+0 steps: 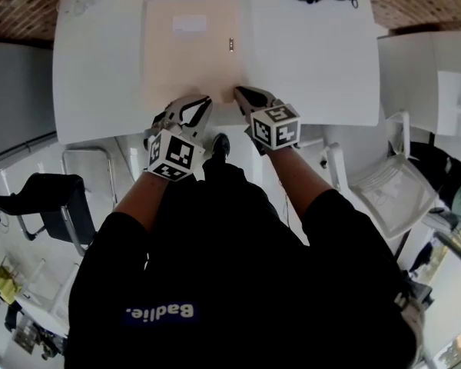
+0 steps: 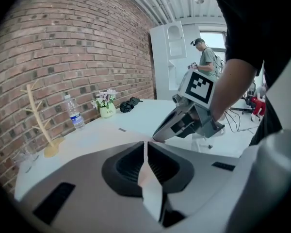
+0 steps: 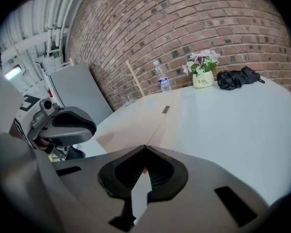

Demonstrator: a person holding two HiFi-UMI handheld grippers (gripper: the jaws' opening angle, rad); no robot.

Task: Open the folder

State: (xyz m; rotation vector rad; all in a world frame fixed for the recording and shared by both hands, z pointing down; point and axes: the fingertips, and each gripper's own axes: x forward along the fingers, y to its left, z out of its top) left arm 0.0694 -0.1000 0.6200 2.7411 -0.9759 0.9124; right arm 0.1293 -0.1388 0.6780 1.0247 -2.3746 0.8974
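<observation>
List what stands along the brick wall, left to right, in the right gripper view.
wooden stand → bottle → flower pot → black bundle

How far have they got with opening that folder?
Nothing looks done yet: the folder lies closed and flat on the table. In hand: the left gripper and right gripper are at its near edge, jaws shut, holding nothing. Left to do: catch that edge and swing it open.
</observation>
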